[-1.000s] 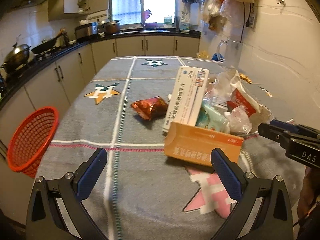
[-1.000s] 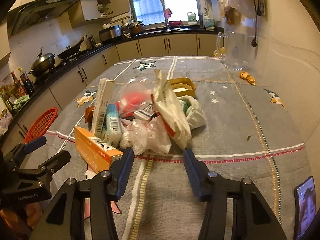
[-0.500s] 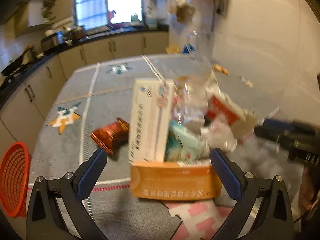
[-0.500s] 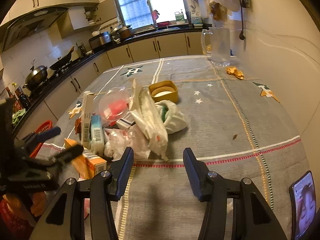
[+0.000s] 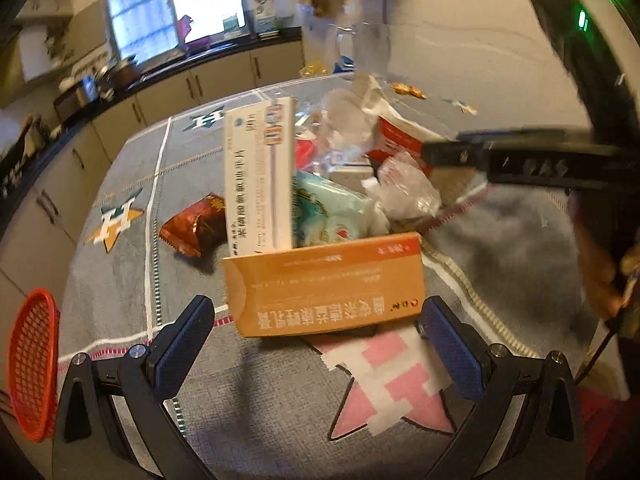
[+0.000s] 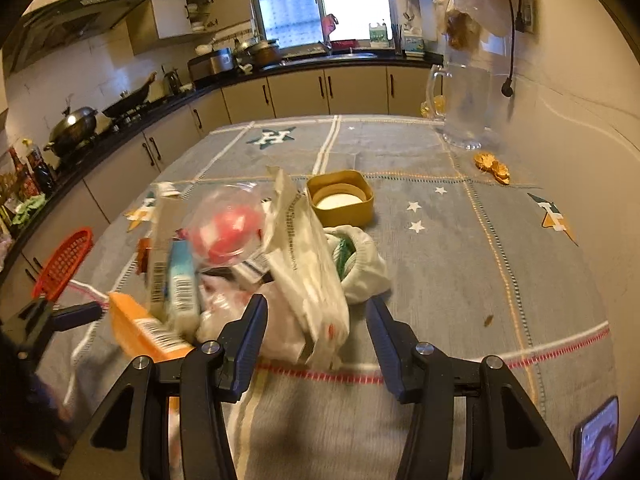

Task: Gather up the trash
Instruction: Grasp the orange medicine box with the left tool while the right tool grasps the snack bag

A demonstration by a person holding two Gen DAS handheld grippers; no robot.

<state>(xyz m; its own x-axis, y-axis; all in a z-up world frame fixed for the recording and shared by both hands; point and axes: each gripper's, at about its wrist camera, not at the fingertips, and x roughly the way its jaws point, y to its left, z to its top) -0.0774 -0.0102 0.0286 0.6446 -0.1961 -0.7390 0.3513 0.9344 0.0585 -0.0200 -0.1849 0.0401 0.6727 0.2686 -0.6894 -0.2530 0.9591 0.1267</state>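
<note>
Both claws closed in — left claw [image 5: 316, 330] straddles orange box [image 5: 324, 284].

Bench [image 6: 460, 264] cover — grey woven cloth, matt. Orange box [image 5: 324, 284] and white box [image 5: 258, 176] — smooth card, slight sheen. Red wrapper [image 5: 192, 226] glossy foil. Clear bags [image 5: 404, 188] thin crinkled plastic. Basket [image 5: 32, 364] red plastic mesh. Jug [image 6: 464, 108] clear glass. Tongs [image 5: 316, 344] — matt black plastic, textured blue pads [image 5: 448, 356].
</note>
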